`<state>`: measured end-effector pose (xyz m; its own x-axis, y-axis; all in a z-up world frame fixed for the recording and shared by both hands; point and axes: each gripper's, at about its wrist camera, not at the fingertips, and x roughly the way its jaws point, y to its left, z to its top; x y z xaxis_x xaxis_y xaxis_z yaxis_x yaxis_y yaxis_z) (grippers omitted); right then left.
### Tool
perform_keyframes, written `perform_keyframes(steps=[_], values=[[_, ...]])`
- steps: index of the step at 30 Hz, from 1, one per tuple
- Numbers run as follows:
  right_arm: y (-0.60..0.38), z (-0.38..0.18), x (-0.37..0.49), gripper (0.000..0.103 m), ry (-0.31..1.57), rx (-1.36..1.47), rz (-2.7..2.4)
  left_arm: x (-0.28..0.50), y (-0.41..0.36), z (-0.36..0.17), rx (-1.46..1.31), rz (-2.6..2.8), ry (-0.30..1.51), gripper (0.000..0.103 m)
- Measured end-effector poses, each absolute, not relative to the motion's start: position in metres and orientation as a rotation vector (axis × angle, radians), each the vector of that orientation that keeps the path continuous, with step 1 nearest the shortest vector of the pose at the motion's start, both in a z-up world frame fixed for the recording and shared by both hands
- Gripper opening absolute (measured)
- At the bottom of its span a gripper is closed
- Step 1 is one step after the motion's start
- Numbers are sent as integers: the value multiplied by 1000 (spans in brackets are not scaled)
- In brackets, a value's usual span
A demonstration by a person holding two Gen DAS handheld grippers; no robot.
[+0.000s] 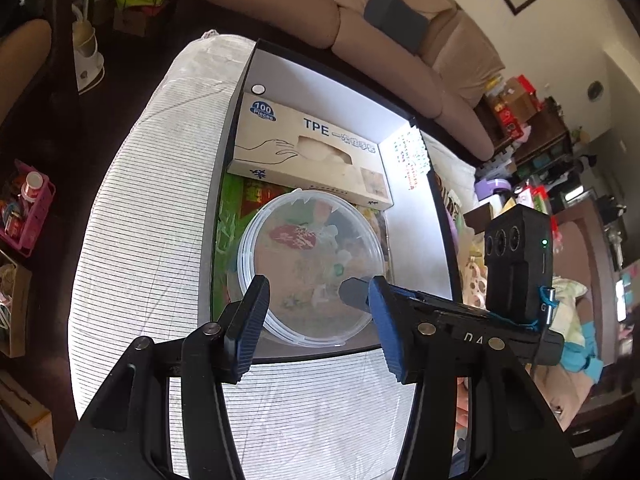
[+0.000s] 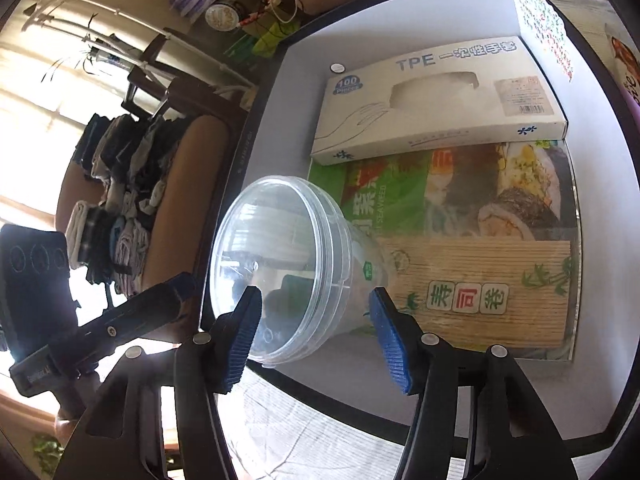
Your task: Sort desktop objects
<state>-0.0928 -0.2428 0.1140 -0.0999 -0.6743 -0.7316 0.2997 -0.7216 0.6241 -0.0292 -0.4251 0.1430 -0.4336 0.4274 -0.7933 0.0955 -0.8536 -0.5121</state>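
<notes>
A clear round plastic tub with a lid lies on its side in a shallow black-rimmed white box, on a green seaweed packet. It shows in the right wrist view with the lid facing me. A TPE glove box lies behind it, also in the right wrist view. My left gripper is open just above the tub's near edge. My right gripper is open, its fingers on either side of the tub, apart from it. The right gripper's finger reaches over the tub.
The box sits on a white striped cloth over the table. A small silver disc lies in the box's far corner. A patterned white carton stands at the box's right end. A sofa stands behind.
</notes>
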Motion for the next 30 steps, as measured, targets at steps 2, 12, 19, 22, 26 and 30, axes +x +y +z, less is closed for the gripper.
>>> perform_keyframes(steps=[2,12,19,22,26,30], values=[[-244,114,-93,45,-428,1487,-1882,-32,-422,136,-1554,2363,-750,48],[-249,124,-115,31,-458,1449,-1914,-62,-423,126,-1482,2322,-902,47],[-252,127,-133,33,-446,1453,-1909,-43,-436,146,-1434,2346,-917,48],[-249,120,-133,44,-386,1493,-1894,-33,-438,143,-1491,2342,-904,48],[-245,112,-129,49,-428,1511,-1855,-39,-433,122,-1588,2302,-921,48],[-249,111,-126,50,-435,1518,-1855,-54,-430,106,-1637,2309,-927,49]])
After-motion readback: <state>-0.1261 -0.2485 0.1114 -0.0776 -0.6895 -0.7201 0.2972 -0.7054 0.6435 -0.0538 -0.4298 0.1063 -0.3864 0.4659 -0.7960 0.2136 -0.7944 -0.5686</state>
